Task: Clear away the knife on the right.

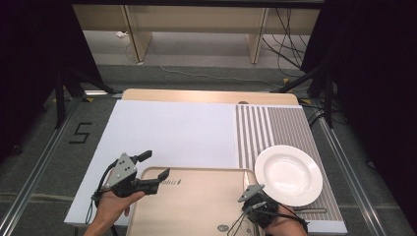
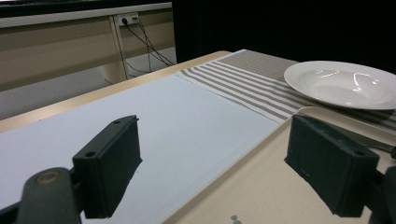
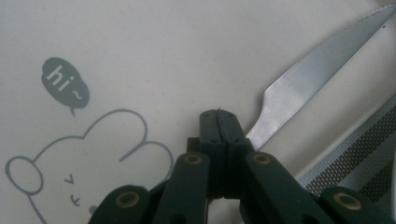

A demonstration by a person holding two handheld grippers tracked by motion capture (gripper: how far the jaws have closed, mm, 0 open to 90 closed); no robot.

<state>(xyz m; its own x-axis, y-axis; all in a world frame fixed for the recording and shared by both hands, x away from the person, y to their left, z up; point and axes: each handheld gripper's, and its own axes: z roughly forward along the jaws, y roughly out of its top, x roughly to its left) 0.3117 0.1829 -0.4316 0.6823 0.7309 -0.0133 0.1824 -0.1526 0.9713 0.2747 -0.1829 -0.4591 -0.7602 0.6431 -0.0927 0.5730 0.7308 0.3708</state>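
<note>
High view: the left hand-held gripper [image 1: 153, 168] hovers with jaws spread over the tray's [image 1: 196, 206] left rim; the right hand-held gripper [image 1: 254, 191] sits at the tray's right edge, near the plate [image 1: 288, 175].

Left gripper view: jaws wide apart, nothing between them.

Right gripper view: jaws pressed together, empty, with the knife [image 3: 322, 70] lying on the tray just beside them.

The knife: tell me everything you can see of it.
The knife is plain silver metal with a finely serrated edge near its tip. It lies flat on the beige tray, along the tray's right rim, tip pointing away from the person. The shut right tool covers its handle end; whether it grips the knife cannot be told.
</note>
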